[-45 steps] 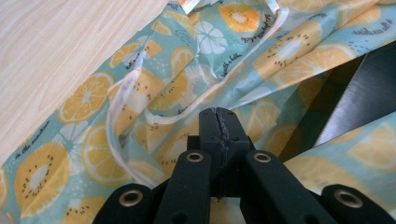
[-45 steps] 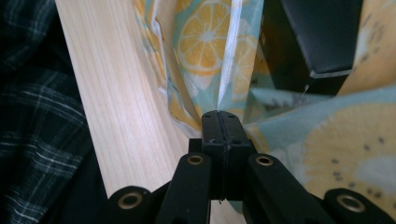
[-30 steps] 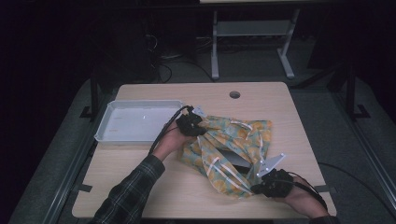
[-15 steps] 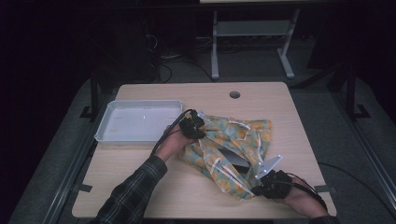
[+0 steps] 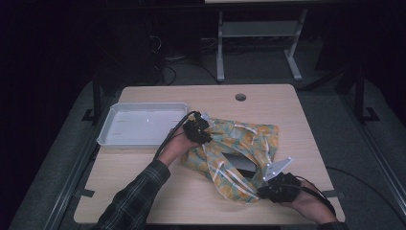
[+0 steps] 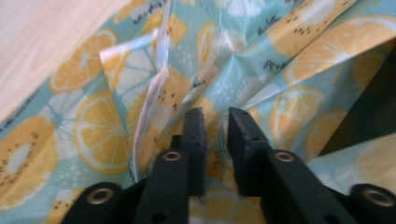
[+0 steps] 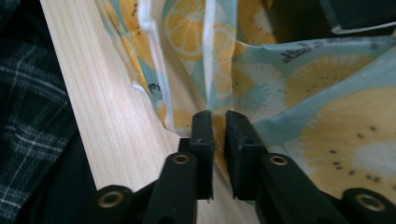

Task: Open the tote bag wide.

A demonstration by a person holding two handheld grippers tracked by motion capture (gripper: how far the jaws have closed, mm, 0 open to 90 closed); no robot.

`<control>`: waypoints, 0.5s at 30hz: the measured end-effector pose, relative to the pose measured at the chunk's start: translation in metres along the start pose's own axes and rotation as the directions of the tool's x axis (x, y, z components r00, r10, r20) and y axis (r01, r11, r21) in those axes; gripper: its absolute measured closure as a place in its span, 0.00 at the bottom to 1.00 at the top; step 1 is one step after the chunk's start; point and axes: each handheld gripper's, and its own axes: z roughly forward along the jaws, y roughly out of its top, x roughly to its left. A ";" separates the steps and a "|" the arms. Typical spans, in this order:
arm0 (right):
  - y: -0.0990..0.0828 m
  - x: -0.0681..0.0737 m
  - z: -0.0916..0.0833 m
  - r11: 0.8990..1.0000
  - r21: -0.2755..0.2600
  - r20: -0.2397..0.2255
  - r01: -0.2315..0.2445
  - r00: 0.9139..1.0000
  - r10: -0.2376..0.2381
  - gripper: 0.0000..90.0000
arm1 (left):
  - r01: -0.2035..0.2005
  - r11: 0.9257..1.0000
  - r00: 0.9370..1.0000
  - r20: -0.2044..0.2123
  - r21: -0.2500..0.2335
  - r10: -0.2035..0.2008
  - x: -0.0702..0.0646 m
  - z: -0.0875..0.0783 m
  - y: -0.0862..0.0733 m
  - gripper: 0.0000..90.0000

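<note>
Table (image 5: 158,191): wooden, grey tray (image 5: 143,123) near left edge. Citrus-print bag (image 5: 239,143) crumpled right of centre, dark object inside. Left gripper (image 5: 198,130) at bag's far-left edge; right gripper (image 5: 277,188) at near corner. Both jaws just opening, slightly apart, fabric between.

A dark lab or workshop room: a plain wooden table (image 5: 306,143) with a cable hole (image 5: 240,97), loose cables (image 5: 167,67) on the grey floor, a metal frame (image 5: 258,43) far behind.
</note>
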 end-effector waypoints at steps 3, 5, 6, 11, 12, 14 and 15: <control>0.001 0.000 -0.006 0.999 -0.028 0.012 -0.020 1.000 0.021 0.80 | 0.008 0.999 1.000 0.005 -0.034 -0.008 -0.002 -0.008 0.002 0.74; 0.001 0.000 -0.010 0.999 -0.044 0.026 -0.022 0.999 0.023 0.74 | 0.000 0.999 1.000 0.002 -0.054 0.000 -0.003 -0.014 0.003 0.70; 0.002 0.001 -0.012 0.998 -0.059 0.031 -0.027 0.999 0.029 0.73 | 0.004 0.998 1.000 0.006 -0.060 -0.004 -0.003 -0.016 0.004 0.67; 0.004 0.001 -0.021 0.993 -0.115 0.058 -0.032 0.998 0.039 0.67 | -0.007 0.996 1.000 0.024 -0.091 0.009 -0.008 -0.027 0.006 0.58; 0.005 0.001 -0.023 0.992 -0.123 0.068 -0.027 0.997 0.036 0.67 | -0.011 0.996 1.000 0.026 -0.093 0.013 -0.009 -0.029 0.007 0.57; 0.007 -0.001 -0.027 0.989 -0.144 0.081 -0.029 0.996 0.041 0.66 | -0.012 0.994 1.000 0.027 -0.109 0.015 -0.013 -0.033 0.008 0.55; 0.009 -0.002 -0.030 0.987 -0.158 0.092 -0.030 0.995 0.045 0.66 | -0.021 0.993 0.999 0.027 -0.113 0.025 -0.014 -0.036 0.009 0.55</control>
